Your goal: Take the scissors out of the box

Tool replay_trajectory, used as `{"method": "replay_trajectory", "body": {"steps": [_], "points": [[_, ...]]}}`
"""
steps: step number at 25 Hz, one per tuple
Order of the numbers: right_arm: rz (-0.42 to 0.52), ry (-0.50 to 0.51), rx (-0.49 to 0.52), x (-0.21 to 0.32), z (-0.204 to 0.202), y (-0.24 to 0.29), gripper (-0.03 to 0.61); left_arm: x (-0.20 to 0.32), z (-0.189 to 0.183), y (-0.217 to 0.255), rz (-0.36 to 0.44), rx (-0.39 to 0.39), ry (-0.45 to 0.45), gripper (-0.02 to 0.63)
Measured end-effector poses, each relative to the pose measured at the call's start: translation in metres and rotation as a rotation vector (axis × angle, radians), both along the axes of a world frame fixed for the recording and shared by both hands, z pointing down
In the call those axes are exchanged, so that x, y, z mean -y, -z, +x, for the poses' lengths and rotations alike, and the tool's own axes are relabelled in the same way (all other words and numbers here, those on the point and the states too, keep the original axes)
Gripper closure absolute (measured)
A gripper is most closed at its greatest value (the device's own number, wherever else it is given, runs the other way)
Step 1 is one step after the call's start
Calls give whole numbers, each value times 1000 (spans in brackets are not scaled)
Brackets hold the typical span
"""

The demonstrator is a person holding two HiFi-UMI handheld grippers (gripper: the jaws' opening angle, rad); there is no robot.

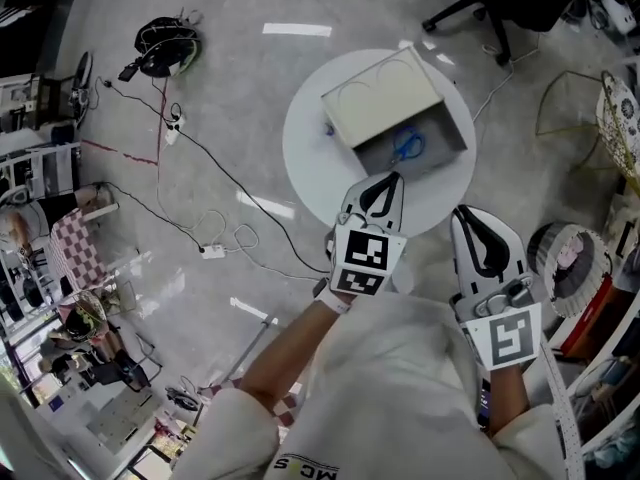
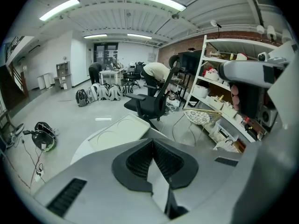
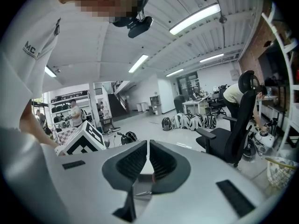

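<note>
One pair of scissors (image 1: pixel 408 146) inside the open half of the box (image 1: pixel 452 128), close to the box wall nearest the person. Blue handle loops plainly legible. Blades too small to trace, so long axis not readable with confidence. Pale lid (image 1: pixel 383 98) over the box's far-left half, leaving the scissors exposed from above. Box on a round white table (image 1: pixel 310 148).

Nearer tool, the left gripper (image 1: pixel 396 176): just short of the box's near wall, tips aimed straight at the scissors and almost over the rim. Jaws pressed together, nothing between them.

Farther tool, the right gripper (image 1: pixel 466 212): well back from the box, off its near-right corner, by the table edge. Jaws likewise closed to a hairline slit, empty.

Judged relation for the coming move: scissors directly ahead of and somewhat below the left gripper, hence the shorter reach on that side. Calls for parted jaws before any dip over the near wall. Probable grasp at the handles, though not settled from these views.

Scissors absent from both gripper views. Only the lid (image 2: pixel 119 132) beyond the tips in the left gripper view.
</note>
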State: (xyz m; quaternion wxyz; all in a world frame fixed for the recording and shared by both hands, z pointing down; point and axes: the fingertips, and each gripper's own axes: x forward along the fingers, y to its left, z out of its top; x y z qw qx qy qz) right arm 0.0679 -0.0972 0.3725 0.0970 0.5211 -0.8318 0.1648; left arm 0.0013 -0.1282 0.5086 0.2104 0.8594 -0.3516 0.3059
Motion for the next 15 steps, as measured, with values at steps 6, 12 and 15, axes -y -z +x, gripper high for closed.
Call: {"method": "replay_trajectory", "body": {"steps": [6, 12, 15], "points": [[-36, -19, -4, 7, 5, -24, 505, 9, 8, -47, -55, 35, -30, 602], [-74, -53, -9, 8, 9, -41, 505, 15, 18, -86, -111, 69, -88, 601], [-91, -67, -7, 7, 10, -49, 505, 17, 21, -106, -152, 76, -100, 601]]}}
